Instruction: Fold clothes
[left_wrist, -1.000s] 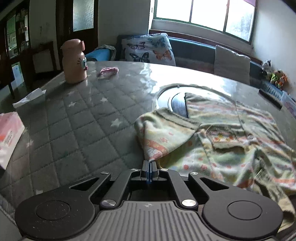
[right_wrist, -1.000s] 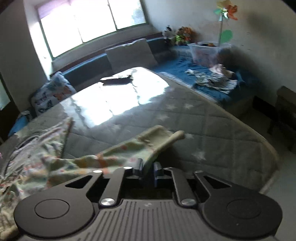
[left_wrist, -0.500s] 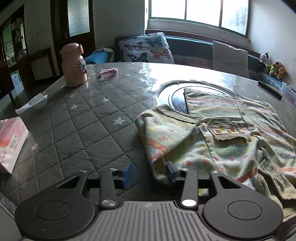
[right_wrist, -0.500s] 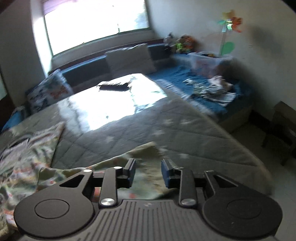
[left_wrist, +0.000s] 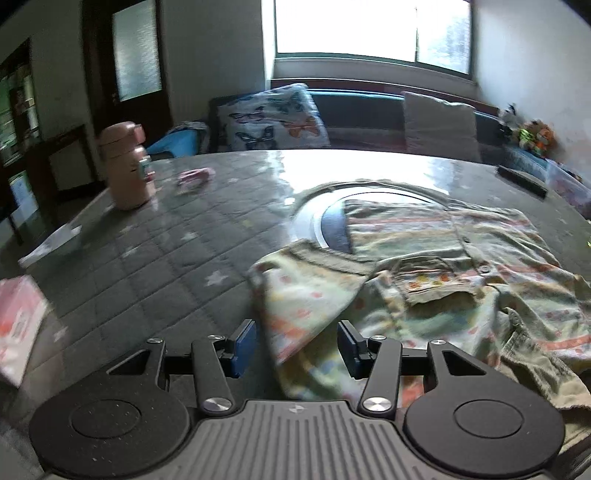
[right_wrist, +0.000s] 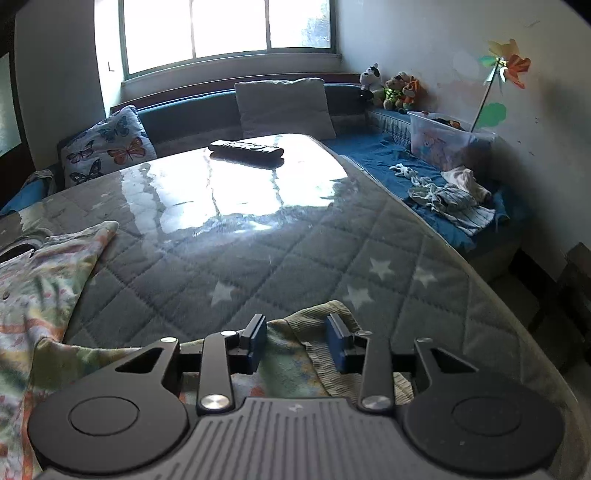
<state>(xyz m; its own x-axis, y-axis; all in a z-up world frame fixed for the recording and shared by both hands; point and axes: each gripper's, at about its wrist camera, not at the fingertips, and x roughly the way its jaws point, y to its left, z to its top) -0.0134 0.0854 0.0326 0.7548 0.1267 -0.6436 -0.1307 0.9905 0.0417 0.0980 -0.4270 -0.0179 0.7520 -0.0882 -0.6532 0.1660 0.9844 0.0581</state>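
1. The shirt (left_wrist: 436, 258) lies spread on the table (left_wrist: 155, 258), one sleeve (left_wrist: 306, 295) folded in over its body.
2. The left gripper (left_wrist: 297, 349) has its jaws apart, that folded sleeve between them, not clamped.
3. The right gripper (right_wrist: 297, 345) also stands apart, over the shirt's other cuff (right_wrist: 332, 317).
4. A remote (right_wrist: 245, 148) lies well beyond the shirt.

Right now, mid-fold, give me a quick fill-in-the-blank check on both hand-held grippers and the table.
1. The left hand-held gripper is ____ over the folded sleeve.
2. The right hand-held gripper is open over the other sleeve's ____.
3. The remote control lies at the table's far end, near the ____.

Missing: open; cuff; window
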